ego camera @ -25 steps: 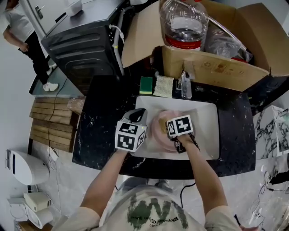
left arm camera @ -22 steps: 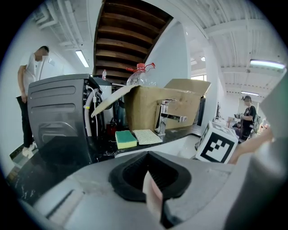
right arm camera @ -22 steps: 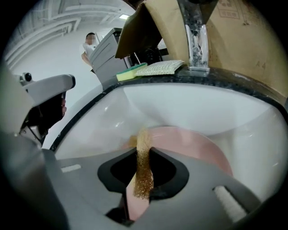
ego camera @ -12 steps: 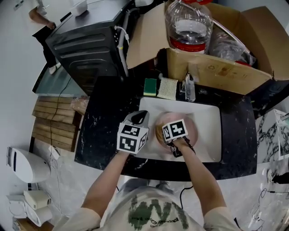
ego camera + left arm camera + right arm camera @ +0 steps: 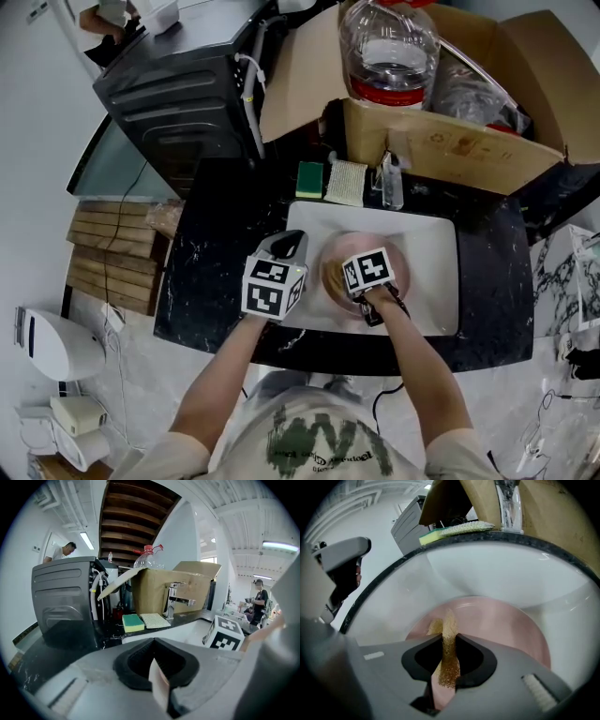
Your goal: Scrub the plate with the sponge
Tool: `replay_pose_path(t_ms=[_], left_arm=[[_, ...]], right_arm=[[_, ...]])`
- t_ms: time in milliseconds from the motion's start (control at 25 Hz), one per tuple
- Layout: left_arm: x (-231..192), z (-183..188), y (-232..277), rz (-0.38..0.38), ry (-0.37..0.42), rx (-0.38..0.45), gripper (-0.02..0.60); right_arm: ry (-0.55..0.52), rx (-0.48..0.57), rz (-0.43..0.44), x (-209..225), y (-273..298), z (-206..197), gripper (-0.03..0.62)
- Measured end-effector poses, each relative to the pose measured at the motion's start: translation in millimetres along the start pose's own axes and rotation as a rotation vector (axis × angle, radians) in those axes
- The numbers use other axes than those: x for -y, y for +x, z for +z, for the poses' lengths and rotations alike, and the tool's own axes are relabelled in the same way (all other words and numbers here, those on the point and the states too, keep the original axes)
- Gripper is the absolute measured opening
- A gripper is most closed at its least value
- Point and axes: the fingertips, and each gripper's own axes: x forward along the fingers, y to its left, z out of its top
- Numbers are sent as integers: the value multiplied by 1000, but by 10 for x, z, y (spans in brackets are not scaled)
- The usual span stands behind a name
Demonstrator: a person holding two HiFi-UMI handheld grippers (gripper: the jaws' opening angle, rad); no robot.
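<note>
The pink plate (image 5: 367,246) lies in the white sink (image 5: 433,239) set into the black desk (image 5: 220,253). It is judged stiff, breakable and slippery if wet, so it is best taken by its rim. The left claw (image 5: 159,679) is closed on just such a thin pale edge, taken to be that rim. The sponge (image 5: 449,625) is judged soft, light and easily squashed. It is pinched flat in the closed right claw (image 5: 446,665), and its tan end appears to rest on the plate's face near the left rim. The layout is given by the head view alone: both claws over the sink, with the plate under them. Sponge against plate is shown only in the right gripper view. The hold on the rim is shown only in the left gripper view, where nothing of the plate's face is seen
</note>
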Motion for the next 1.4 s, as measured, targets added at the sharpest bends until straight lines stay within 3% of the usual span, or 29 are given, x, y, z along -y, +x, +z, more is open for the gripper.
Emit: replay_pose_path(t_ms=[1400], left_arm=[[301, -3, 111, -8, -9, -2, 0]], right_arm=[[-46, -95, -212, 1026, -460, -403, 72]])
